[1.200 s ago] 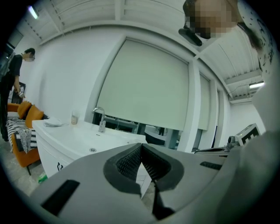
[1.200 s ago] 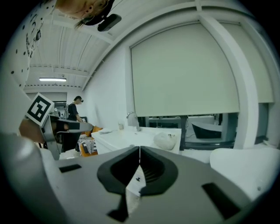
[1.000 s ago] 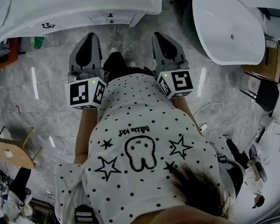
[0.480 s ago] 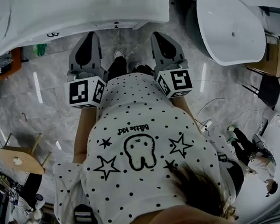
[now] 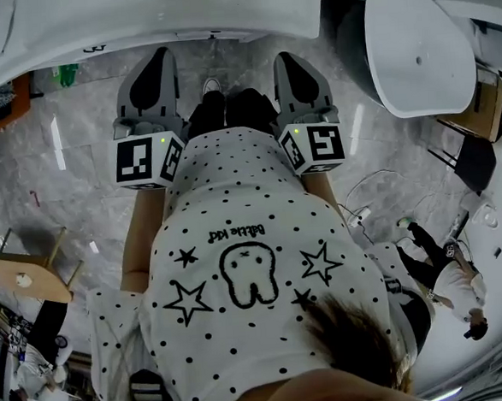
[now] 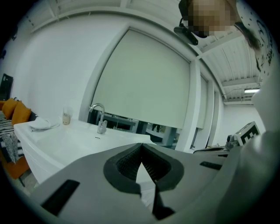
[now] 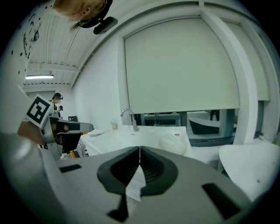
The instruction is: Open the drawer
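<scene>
Nearest, polka-dot shirt [image 5: 251,324] with stars, a tooth figure and a short upside-down line of lettering, perhaps "Bettie kid", not surely legible. Beyond it, left gripper [image 5: 157,60] and right gripper [image 5: 284,60] held side by side, with a marker cube [image 5: 145,160] on each showing black-and-white squares, no words. Fingers [image 6: 127,162] of both closed tip to tip on nothing, per the two gripper views. Farther, drawer [image 5: 214,37] under the near edge of the white bench [image 5: 135,19], between the two grippers and just past their tips; only a sliver with a dark handle spot visible. On the bench, a small dark mark [image 5: 95,48], too small to read, and a tap [image 6: 99,119] towards the far side. Changed over the last second: bench edge drawn closer over the gripper tips, drawer fronts formerly plain now mostly hidden beneath the overhang. Read as the approach nearly complete; apparently no contact with the handle yet, fingers to be parted before any pull
</scene>
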Motion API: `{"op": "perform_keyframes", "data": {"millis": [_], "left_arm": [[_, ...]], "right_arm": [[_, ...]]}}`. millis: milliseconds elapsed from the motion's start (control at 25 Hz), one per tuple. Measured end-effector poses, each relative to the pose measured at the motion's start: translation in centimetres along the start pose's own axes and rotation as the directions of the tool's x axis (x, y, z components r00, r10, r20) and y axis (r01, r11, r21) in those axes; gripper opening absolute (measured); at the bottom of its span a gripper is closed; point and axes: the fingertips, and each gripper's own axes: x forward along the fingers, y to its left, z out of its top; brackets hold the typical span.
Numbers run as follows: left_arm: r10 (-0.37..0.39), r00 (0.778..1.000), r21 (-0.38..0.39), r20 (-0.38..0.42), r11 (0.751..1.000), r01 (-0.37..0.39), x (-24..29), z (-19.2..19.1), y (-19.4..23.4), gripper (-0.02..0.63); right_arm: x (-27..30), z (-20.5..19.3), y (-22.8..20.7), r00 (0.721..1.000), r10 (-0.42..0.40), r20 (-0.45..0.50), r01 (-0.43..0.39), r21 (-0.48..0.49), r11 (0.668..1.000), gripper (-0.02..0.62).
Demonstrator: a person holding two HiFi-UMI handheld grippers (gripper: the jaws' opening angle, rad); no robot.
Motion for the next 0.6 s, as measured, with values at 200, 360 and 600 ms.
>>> {"op": "perform_keyframes", "data": {"millis": [200,360,600], "left_arm": [[0.016,1.0,-0.011,-0.003,1.0,-0.016,-0.4,-0.4,0.3,0.005],[0.046,0.999,-0.024,0.009,0.999,-0.046,-0.8,-0.4,0.8,0.005],[0.081,0.996,-0.016,0.026,0.997,-0.081,-1.2,-0.2,1.7,0.005]], "right_arm": [[0.1,0.0,-0.1,1.0,0.007,-0.013,-0.007,-0.008,1.0,0.014],[0.7,0.1,0.5,0.999,0.04,-0.012,-0.041,-0.02,0.999,0.014],[1.6,0.5,0.9,0.998,0.07,-0.006,-0.07,-0.036,0.997,0.014]]}}
